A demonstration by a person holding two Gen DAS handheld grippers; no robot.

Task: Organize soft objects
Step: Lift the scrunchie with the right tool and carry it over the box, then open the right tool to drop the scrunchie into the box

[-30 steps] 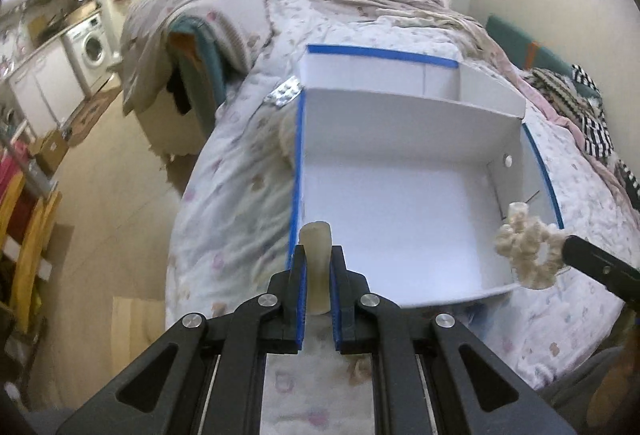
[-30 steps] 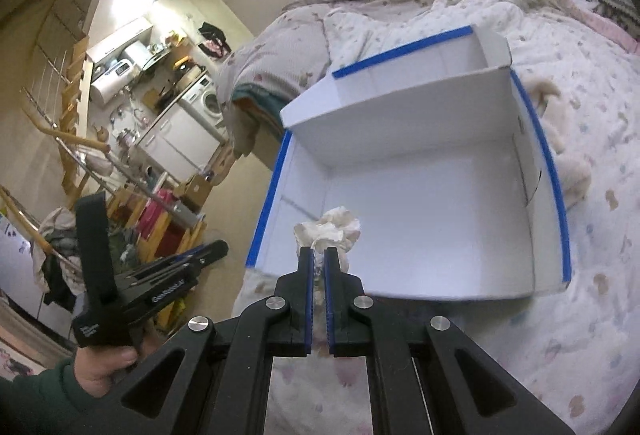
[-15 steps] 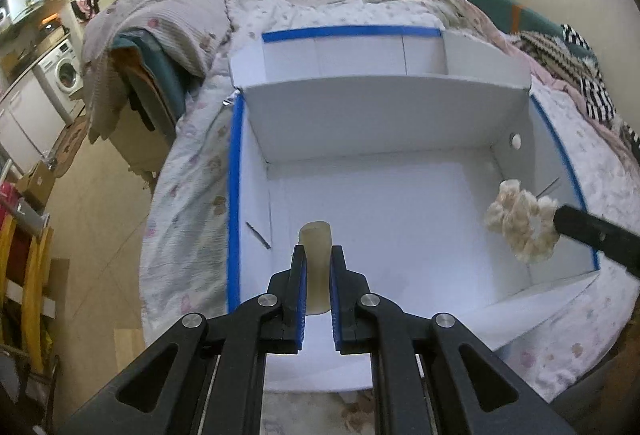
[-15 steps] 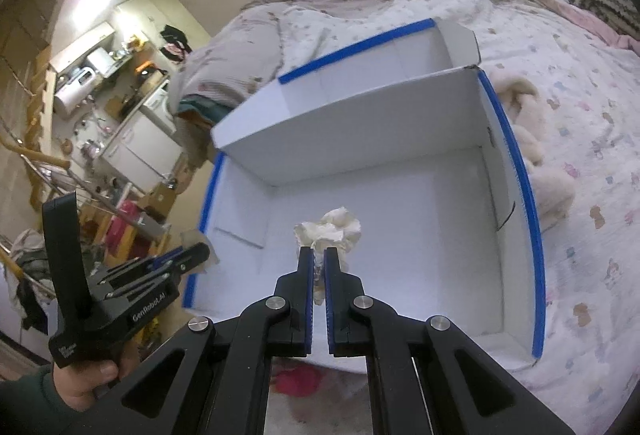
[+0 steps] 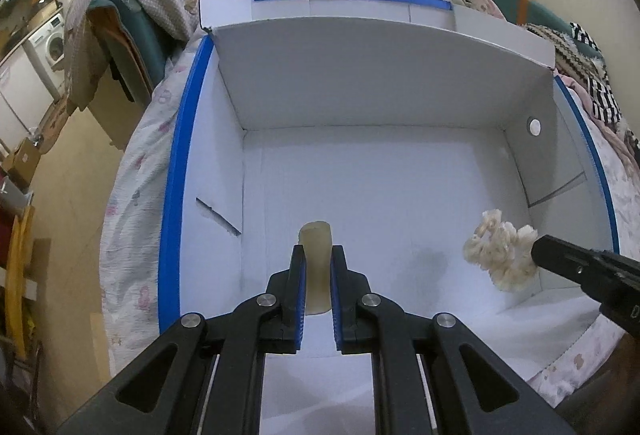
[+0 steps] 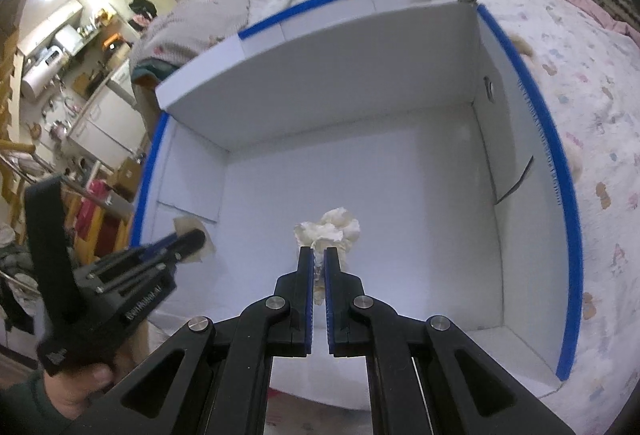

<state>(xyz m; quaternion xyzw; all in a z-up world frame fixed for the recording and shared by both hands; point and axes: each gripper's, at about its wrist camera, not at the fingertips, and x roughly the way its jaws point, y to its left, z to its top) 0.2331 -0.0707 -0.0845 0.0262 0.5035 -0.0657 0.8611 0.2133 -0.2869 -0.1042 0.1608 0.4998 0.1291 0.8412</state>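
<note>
Both claws hang over the open white box [image 5: 384,195], which sits on the bed [image 6: 568,83] with its blue-taped rims up and its floor bare. The left claw [image 5: 316,259] is closed on a pale, smooth, rounded soft piece [image 5: 315,267], upright between the blue pads and poking out past the tips; what exactly it is, the view does not let me say, perhaps a bit of foam or sponge. The right claw [image 6: 319,261] is pinched nearly closed on a fluffy cream scrunchie [image 6: 330,231], which bunches out above the tips and hangs a little below them. In the left wrist view the scrunchie [image 5: 500,255] shows near the box's right wall, held clear of the floor, with a faint shadow under it. As for progress, nothing lies in the box that I can see, so the sorting looks to be at its start: two soft things have been picked up and brought over the box, and neither is let go. What is left, by my reckoning, is to lower each one, open the claws, and then fetch whatever else soft lies about; a furry cream thing [image 6: 524,47] peeps out beside the box on the quilt.
</note>
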